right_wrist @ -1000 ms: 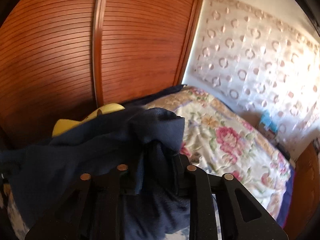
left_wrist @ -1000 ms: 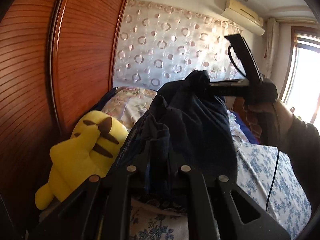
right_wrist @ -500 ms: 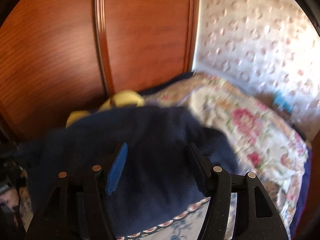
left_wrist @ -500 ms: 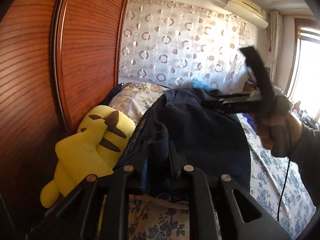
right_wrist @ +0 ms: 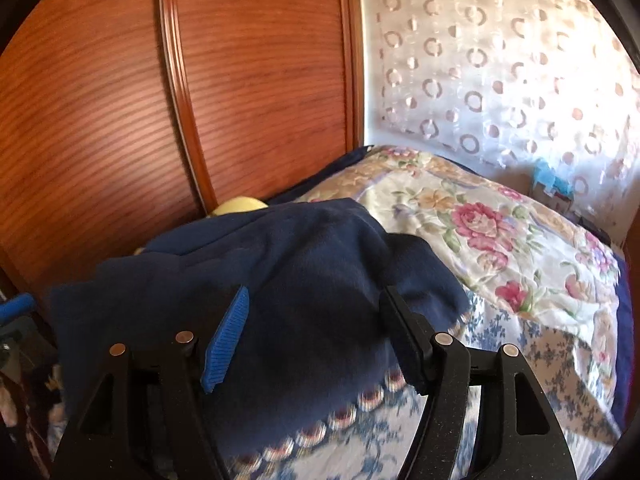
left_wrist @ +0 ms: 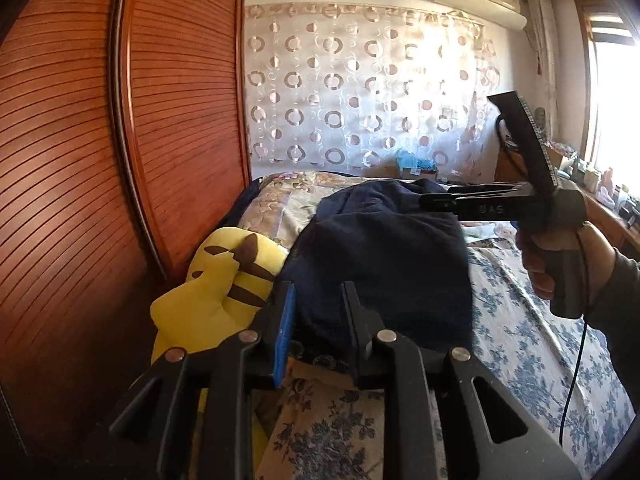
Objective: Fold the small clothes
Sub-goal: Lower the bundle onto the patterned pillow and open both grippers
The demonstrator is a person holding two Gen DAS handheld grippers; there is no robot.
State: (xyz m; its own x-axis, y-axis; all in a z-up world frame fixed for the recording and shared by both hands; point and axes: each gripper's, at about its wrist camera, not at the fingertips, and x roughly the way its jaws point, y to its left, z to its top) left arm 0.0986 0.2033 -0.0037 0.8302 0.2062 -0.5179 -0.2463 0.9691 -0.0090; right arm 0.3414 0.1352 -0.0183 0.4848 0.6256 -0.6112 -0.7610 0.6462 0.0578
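While both pairs of tongs are opening, the left tongs (left_wrist: 316,320) and right tongs (right_wrist: 316,332) gripping nothing, the navy garment (right_wrist: 280,280) lies heaped on the floral bed (right_wrist: 500,240), a yellow plush toy (left_wrist: 216,288) beside it, wooden wardrobe (right_wrist: 200,80) beyond.

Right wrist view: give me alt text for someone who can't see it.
A dark navy garment lies heaped on a floral bedspread, framed by the opening right tongs, whose pads are not pressing on it. Behind are a ribbed wooden wardrobe door and a circle-patterned curtain.
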